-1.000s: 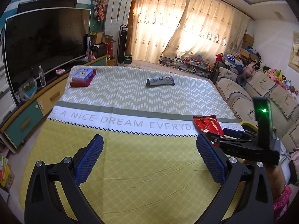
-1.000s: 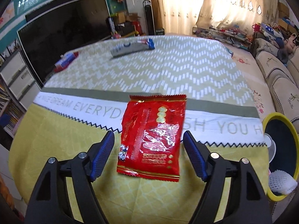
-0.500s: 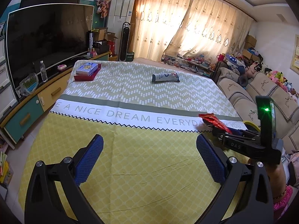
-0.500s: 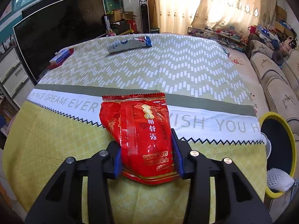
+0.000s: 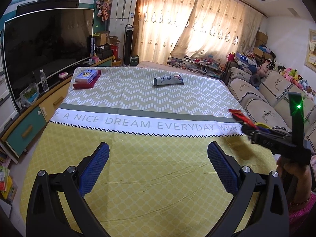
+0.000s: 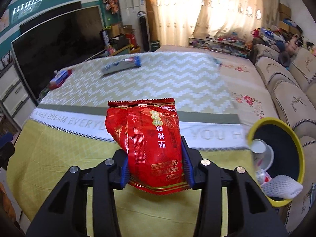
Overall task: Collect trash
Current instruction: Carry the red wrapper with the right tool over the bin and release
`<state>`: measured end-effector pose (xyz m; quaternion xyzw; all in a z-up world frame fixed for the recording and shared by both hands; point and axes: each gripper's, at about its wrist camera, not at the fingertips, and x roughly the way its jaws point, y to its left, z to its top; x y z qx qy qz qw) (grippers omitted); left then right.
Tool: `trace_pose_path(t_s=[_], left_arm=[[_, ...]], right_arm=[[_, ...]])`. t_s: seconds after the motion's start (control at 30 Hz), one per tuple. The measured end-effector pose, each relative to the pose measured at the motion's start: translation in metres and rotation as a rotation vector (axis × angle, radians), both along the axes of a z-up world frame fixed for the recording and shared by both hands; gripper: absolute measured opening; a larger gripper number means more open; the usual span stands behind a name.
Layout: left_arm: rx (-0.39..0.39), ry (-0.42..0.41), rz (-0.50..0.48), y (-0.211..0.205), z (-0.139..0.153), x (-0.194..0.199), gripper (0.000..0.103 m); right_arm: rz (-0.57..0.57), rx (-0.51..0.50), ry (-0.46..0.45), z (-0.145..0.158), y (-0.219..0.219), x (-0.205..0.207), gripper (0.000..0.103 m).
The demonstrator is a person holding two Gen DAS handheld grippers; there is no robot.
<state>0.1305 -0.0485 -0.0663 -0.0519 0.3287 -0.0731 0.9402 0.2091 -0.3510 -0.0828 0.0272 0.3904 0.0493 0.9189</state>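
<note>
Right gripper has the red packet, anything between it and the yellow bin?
Nothing visible. The red packet is clamped in the right gripper, held above the tablecloth. The yellow bin sits off the table's right edge, mouth open, a paper cup and foam net already inside.

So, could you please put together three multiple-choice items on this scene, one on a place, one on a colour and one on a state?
1. Where is the round yellow-rimmed bin?
A. at the right edge of the table
B. beside the television
C. on the sofa

2. What colour is the crinkled foil snack packet?
A. green
B. red
C. white

3. How is the left gripper?
A. shut on the packet
B. shut on nothing
C. open, holding nothing

Answers:
1. A, since the right wrist view shows it low beside the patterned tablecloth.
2. B, as its shiny wrapper is plainly red.
3. C, since its blue pads stand wide apart, while the right gripper clamps the packet.
</note>
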Motion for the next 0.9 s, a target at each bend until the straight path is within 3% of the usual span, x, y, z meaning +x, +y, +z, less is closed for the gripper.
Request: trace_pose_path(t_s=[0.37,0.47,0.5,0.53,0.6,0.9], left_arm=[[0.023,0.015,-0.031,-0.016,-0.003,0.006,0.098],[0.022,0.022,-0.037,-0.019,-0.003,0.008,0.098],[0.019,0.027,-0.042,-0.02,-0.004,0.01,0.098],[0.016,0.031,-0.045,-0.021,-0.005,0.01,0.098],[0.015,0.036,-0.05,-0.022,-0.006,0.012,0.098],[0.027,0.044,-0.109,-0.035,-0.003,0.027,0.098]], right_arm=[[-0.313,-0.049,0.005,-0.006,-0.123,-0.012,0.044],[-0.39,-0.055,0.049,-0.017,-0.158,-0.011,0.051],[-0.409,-0.052,0.062,-0.021,-0.166,-0.011,0.058],[-0.424,-0.049,0.074,-0.025,-0.173,-0.011,0.067],[-0.443,-0.026,0.096,-0.032,-0.185,-0.012,0.075],[-0.44,0.024,0.076,-0.031,-0.193,-0.017,0.076]])
